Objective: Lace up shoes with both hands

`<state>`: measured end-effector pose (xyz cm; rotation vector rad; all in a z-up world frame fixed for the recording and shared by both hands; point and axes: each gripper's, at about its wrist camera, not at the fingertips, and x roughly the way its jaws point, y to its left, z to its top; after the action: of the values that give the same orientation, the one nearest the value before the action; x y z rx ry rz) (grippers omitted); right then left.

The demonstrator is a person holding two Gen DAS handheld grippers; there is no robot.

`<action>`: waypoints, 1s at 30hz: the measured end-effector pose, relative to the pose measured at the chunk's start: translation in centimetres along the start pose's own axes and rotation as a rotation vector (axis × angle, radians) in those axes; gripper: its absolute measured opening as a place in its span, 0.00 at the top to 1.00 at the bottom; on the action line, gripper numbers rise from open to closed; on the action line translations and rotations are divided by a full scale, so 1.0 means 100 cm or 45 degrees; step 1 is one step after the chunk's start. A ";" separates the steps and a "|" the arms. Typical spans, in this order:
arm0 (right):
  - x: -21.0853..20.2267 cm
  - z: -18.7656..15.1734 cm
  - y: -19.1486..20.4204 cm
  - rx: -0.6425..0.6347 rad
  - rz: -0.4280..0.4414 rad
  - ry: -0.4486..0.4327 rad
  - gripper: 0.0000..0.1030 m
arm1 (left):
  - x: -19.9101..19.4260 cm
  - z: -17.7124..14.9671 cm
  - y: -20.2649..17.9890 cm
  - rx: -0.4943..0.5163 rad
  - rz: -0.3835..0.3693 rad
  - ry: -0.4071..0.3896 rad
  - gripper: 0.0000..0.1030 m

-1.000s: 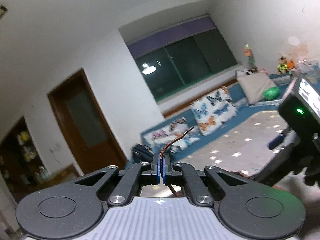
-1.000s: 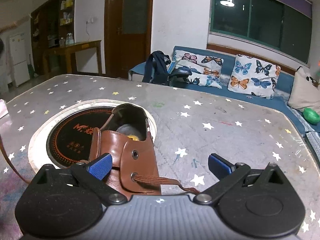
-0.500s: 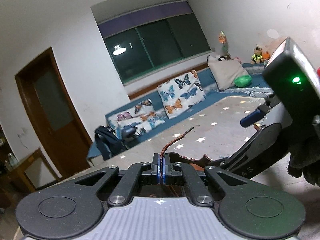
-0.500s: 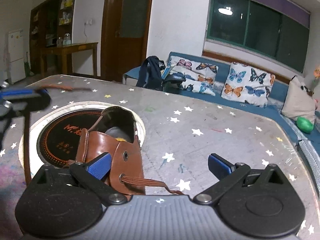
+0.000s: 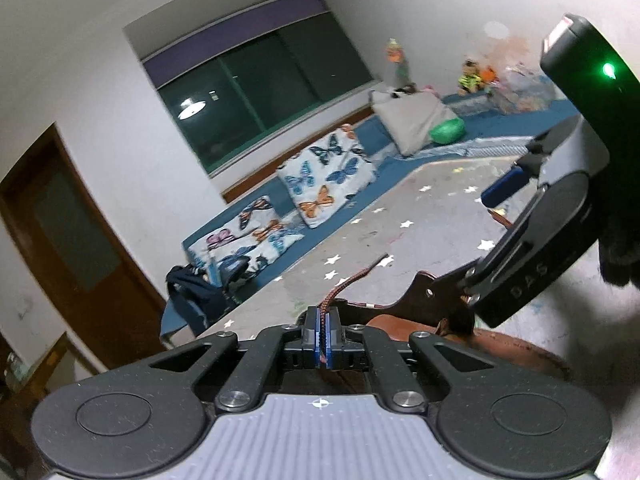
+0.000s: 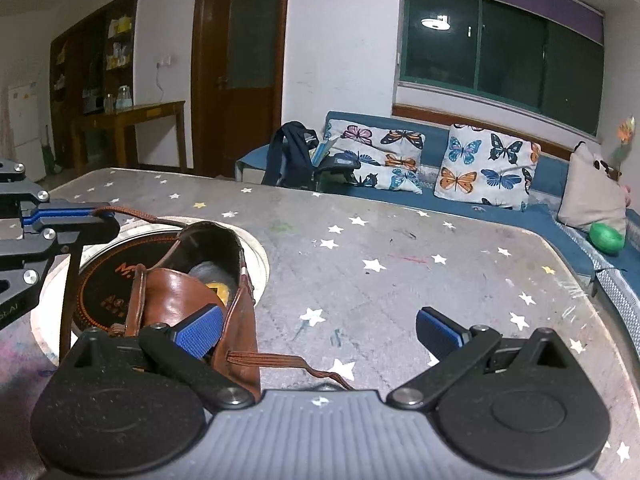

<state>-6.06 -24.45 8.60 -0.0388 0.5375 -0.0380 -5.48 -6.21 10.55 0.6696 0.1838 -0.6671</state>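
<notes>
A brown leather shoe (image 6: 192, 300) lies on the star-patterned table (image 6: 400, 280), its opening facing away from the right wrist camera. My left gripper (image 5: 322, 316) is shut on one end of the brown lace (image 5: 352, 280); the lace tip sticks out past the pads. In the right wrist view that same gripper (image 6: 96, 216) hovers at the left, above the shoe's opening, and the lace (image 6: 136, 213) runs from it down toward the shoe. My right gripper (image 6: 318, 328) stands open close over the shoe's near side, its left pad by the leather. The other lace end (image 6: 288, 362) trails from an eyelet across the table.
The shoe rests partly on a round black hotplate (image 6: 100, 280) set in a white ring in the table. A blue sofa (image 6: 500, 200) with butterfly cushions runs behind the table, with a dark backpack (image 6: 292, 156) and a green ball (image 6: 606, 238) on it.
My left gripper has come down and in toward the shoe with the lace, entering the right wrist view at the left. The right gripper has edged closer to the shoe and stays open.
</notes>
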 end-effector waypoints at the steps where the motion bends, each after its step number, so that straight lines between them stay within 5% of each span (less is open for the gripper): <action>1: 0.000 0.000 -0.001 0.001 0.002 -0.002 0.00 | 0.001 -0.001 0.001 0.016 -0.017 0.001 0.97; 30: 0.003 -0.004 -0.017 0.083 0.063 0.004 0.00 | 0.054 0.002 0.012 0.262 -0.374 0.066 0.97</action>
<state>-6.12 -26.22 8.16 0.0384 0.5401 -0.0073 -0.53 -8.45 9.35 0.8671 0.2668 -0.9602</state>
